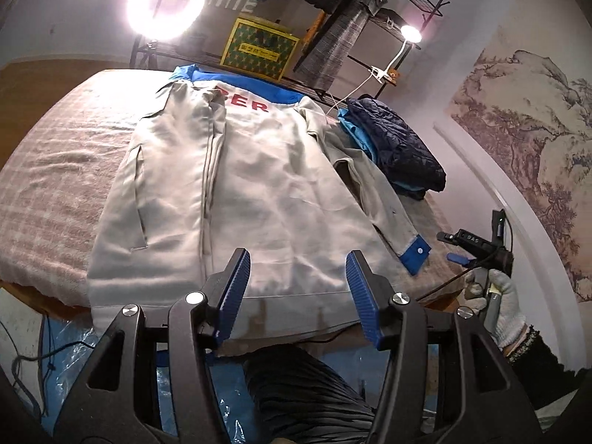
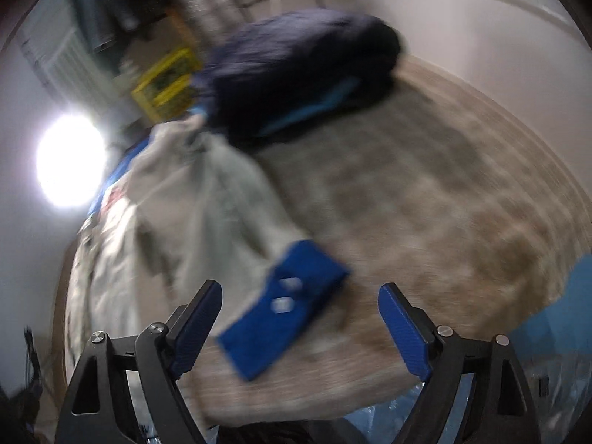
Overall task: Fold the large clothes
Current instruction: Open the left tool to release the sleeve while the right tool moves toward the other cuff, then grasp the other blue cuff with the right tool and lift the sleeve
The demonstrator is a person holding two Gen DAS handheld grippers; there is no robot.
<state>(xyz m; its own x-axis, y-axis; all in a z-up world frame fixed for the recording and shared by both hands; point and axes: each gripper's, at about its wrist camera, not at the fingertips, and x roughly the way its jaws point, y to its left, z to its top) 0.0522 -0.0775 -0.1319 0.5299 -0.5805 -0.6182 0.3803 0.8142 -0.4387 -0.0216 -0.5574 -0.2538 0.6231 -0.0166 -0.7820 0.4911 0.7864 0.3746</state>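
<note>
My left gripper (image 1: 296, 288) hangs with its jaws parted and nothing between them, just above the near hem of the grey jacket (image 1: 255, 185). My right gripper (image 2: 299, 333) is spread wide and empty too, held in my gloved hand (image 1: 507, 307) just off the jacket's right side. The right wrist view is smeared, but it shows the blue cuff (image 2: 285, 307) lying just ahead of those jaws, untouched by either pad.

The jacket lies flat on the blanket (image 1: 51, 185), red lettering up, its left sleeve already laid over the body and the right sleeve running out to that cuff. I judge it soft, limp and fairly light, so it will sag and drag unless lifted by a firm edge. The cuff, doubled and snapped, looks the stiffest hold; the hem is next best.

Beyond the jacket's right shoulder sits a pile of dark folded clothes (image 1: 396, 151).
</note>
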